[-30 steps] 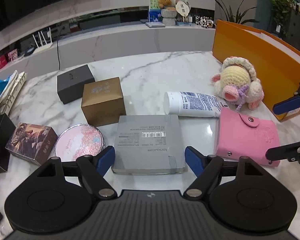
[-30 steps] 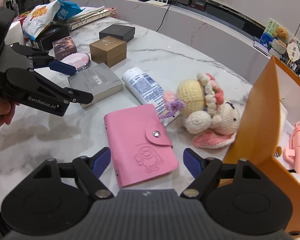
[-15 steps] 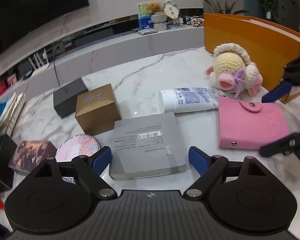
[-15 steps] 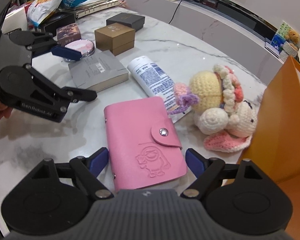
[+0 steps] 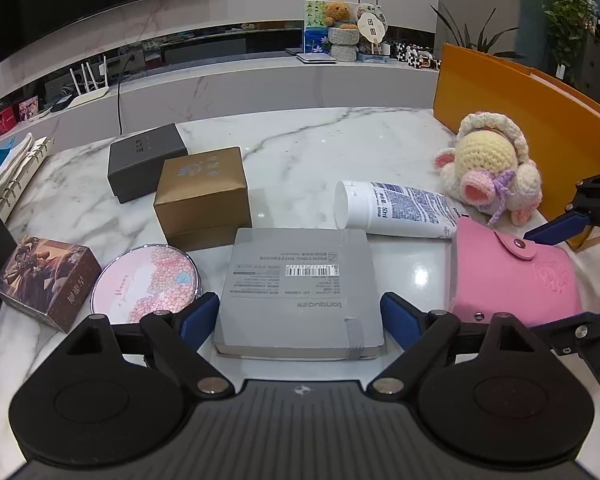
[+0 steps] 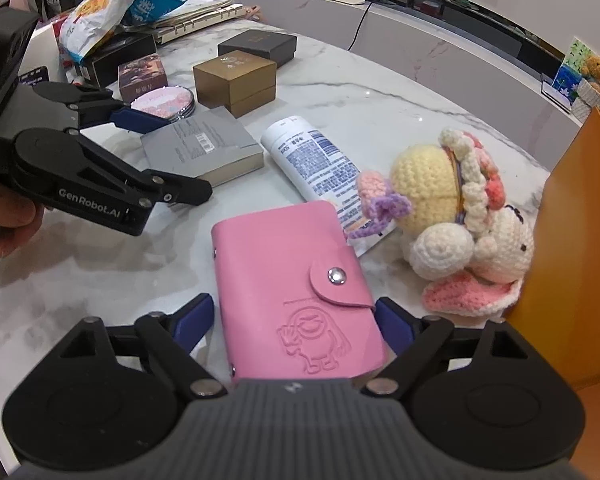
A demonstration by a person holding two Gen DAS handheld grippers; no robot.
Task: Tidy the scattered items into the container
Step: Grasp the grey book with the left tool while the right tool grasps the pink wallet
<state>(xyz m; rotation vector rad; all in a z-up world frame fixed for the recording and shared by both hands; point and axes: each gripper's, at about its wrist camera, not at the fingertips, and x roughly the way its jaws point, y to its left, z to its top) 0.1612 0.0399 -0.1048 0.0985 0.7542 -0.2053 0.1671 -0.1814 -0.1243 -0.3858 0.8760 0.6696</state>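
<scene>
left gripper fingers wide open astride grey notebook, right gripper open astride pink wallet; tube just beyond.

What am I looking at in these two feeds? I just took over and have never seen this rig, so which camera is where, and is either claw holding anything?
There is no robot arm. A person holds a two-finger claw in each hand, and each feed comes from a fisheye camera looking forward along that claw's fingers.

In the left wrist view, the left claw is open around a grey notebook lying flat on the marble table. In the right wrist view, the right claw is open around a pink card wallet. Neither is gripped yet.

Also on the table: a white tube, a crochet doll, a gold box, a dark grey box and a round pink compact. The orange container stands on the right.
</scene>
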